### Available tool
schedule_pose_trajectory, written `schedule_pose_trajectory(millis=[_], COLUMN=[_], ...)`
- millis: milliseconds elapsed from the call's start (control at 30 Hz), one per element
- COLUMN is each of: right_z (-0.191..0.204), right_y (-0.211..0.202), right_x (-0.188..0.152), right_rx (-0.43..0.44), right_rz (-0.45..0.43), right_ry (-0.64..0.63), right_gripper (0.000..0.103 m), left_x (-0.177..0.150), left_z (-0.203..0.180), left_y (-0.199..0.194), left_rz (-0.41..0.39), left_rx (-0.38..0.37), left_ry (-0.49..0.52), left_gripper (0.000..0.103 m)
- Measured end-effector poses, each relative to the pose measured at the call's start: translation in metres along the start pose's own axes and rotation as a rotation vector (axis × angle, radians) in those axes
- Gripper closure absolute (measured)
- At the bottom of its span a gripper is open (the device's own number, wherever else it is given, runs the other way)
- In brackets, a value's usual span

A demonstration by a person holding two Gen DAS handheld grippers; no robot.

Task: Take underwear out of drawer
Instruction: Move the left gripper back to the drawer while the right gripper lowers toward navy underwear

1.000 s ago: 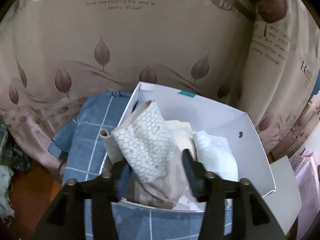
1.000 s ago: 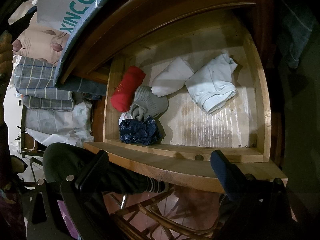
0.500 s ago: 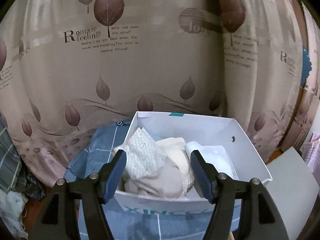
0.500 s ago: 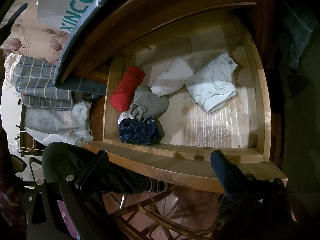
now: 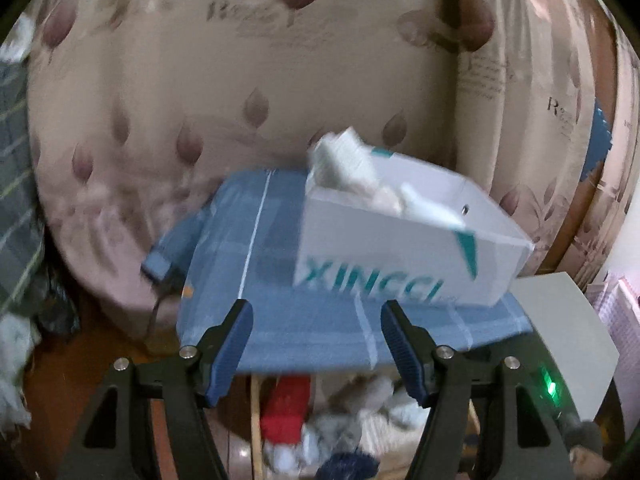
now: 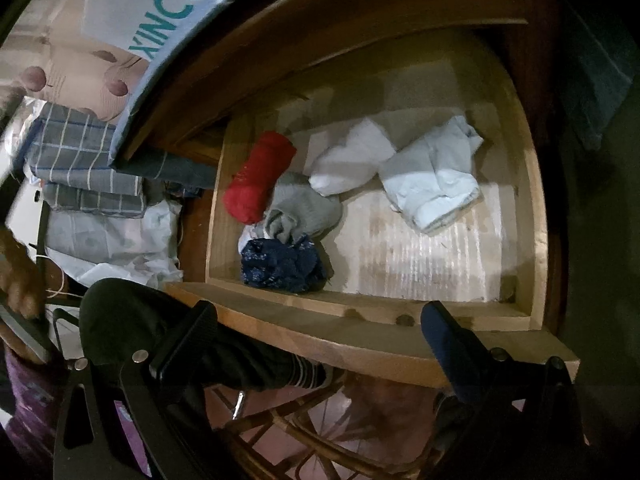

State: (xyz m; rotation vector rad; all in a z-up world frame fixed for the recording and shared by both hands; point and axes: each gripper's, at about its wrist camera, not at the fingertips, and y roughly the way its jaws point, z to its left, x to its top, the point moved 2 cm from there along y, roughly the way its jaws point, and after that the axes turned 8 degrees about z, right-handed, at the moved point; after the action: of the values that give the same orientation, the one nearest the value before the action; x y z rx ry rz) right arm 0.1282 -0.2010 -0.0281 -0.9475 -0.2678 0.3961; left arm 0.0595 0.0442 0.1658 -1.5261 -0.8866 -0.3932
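Both tongs are standing open with nothing between their pads. Left tongs (image 5: 316, 346) have just been opening wider and are now hanging empty in front of a white box (image 5: 404, 264) printed with teal letters; the left view is blurred. That box is sitting on a blue checked cloth (image 5: 280, 280), and pale folded garments (image 5: 352, 172) are poking above its rim. Behind the box a beige curtain (image 5: 200, 80) with leaf prints is filling the background.

Right tongs (image 6: 316, 330) are hovering spread wide, just outside the front rail of the wooden drawer (image 6: 536, 216), which is standing pulled out. Inside the drawer the underwear is lying loose on the bottom. A red roll (image 6: 260, 176) is lying near the drawer's left wall. A grey piece (image 6: 304, 210) is touching the roll's lower end, and a navy patterned piece (image 6: 280, 266) is sitting just below the grey one, against the front rail. A white piece (image 6: 352, 162) is lying near the drawer's middle, its edge meeting a pale blue piece (image 6: 434, 184) toward the right wall. Left of the drawer, folded checked fabrics (image 6: 84, 164) are stacked up. Below the front rail a dark trouser leg (image 6: 132, 316) and a striped sock (image 6: 308, 374) are showing over a rattan frame (image 6: 304, 432).
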Motion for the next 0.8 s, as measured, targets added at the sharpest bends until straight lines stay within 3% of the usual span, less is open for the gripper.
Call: schedule_pose_trajectory(millis=[200, 333, 400, 800], right_z=[0.023, 0.03, 0.033, 0.052], right_y=[0.013, 0.029, 0.04, 0.098], right_x=[0.007, 0.016, 0.021, 0.042], right_rx=[0.037, 0.096, 0.108, -0.062], right_rz=[0.04, 0.092, 0.13, 0.259], right_ry=[-0.036, -0.008, 0.008, -0.027], right_gripper=[0.001, 0.001, 0.001, 0.001], left_x=[-0.041, -0.048, -0.048, -0.049], left_z=[0.037, 0.043, 0.04, 0.011], left_y=[0.008, 0.014, 0.012, 0.026], left_rz=[0.051, 0.072, 0.051, 0.098], left_rx=[-0.068, -0.152, -0.132, -0.147], left_ry=[-0.098, -0.139, -0.124, 0.0], left_gripper=[0.035, 0.035, 0.035, 0.035])
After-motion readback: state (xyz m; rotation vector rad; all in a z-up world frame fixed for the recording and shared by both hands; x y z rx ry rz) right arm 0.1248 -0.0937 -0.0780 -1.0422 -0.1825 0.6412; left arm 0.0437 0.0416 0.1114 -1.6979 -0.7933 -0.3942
